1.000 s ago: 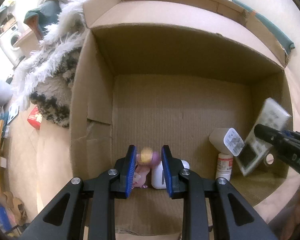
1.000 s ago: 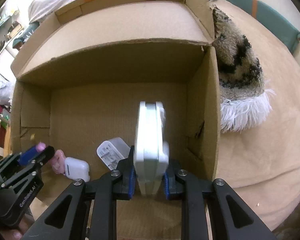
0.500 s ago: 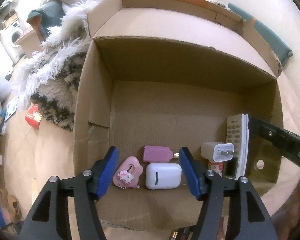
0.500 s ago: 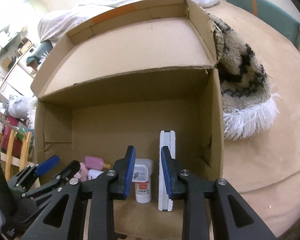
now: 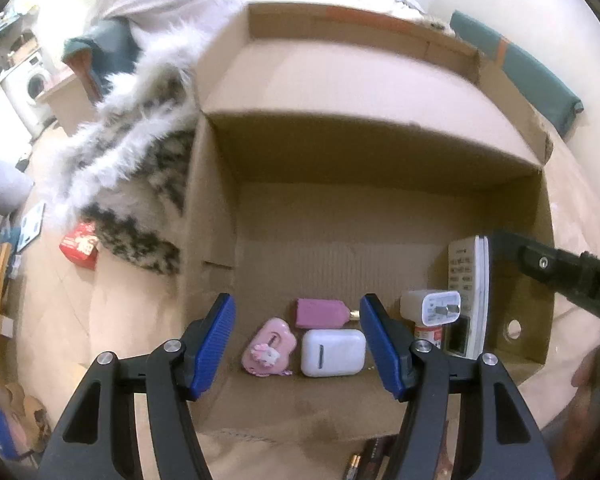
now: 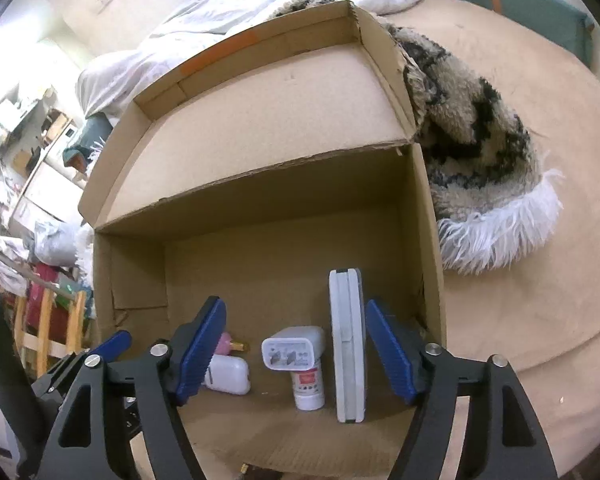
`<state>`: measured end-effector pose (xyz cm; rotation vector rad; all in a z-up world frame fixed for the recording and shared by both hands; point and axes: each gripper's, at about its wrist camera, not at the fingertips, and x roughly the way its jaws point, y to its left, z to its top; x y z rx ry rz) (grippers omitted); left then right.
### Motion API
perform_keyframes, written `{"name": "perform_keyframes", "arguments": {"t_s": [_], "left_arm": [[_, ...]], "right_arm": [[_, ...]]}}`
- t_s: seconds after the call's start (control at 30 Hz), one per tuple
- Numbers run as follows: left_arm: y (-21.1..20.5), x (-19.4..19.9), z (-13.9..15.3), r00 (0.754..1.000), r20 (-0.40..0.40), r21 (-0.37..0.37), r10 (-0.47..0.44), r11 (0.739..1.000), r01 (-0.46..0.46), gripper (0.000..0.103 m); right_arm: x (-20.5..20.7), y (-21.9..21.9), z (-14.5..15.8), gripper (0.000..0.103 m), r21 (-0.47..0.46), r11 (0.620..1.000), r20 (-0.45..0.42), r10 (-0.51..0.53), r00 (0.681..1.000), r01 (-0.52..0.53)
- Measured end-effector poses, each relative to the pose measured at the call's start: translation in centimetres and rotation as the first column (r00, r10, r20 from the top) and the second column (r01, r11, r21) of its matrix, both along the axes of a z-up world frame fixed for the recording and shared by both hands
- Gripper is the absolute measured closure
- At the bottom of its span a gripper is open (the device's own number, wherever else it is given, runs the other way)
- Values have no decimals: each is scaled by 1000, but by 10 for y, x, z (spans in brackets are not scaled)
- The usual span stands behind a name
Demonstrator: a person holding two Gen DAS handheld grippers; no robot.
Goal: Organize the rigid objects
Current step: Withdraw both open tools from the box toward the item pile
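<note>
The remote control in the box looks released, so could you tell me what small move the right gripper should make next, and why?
Probably lift the right gripper clear of the cardboard box: its jaws are opening, and the remote control stands on edge between them, untouched.

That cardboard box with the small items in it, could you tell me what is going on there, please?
A person is packing small items into the cardboard box with two handheld grippers. The left gripper is open above the pink case and white earbud case. The right gripper is opening beside the remote, which stands on edge, untouched.

Both grippers released: pink tag [image 5: 320,313] and remote [image 6: 347,344] now in box [image 6: 260,240]
</note>
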<state>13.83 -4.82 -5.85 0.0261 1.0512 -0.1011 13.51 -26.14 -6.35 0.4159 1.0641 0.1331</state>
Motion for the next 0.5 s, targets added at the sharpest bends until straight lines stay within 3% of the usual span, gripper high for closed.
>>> {"name": "perform_keyframes", "arguments": {"t_s": [0.23, 0.5], "left_arm": [[22, -11, 20, 998, 3, -21, 69, 997, -69, 41], [38, -29, 34, 994, 19, -14, 109, 994, -108, 41]], "right_arm": [[-10, -8, 7, 20, 79, 997, 11, -22, 1000, 21], [-34, -12, 25, 20, 59, 998, 61, -16, 998, 13]]}}
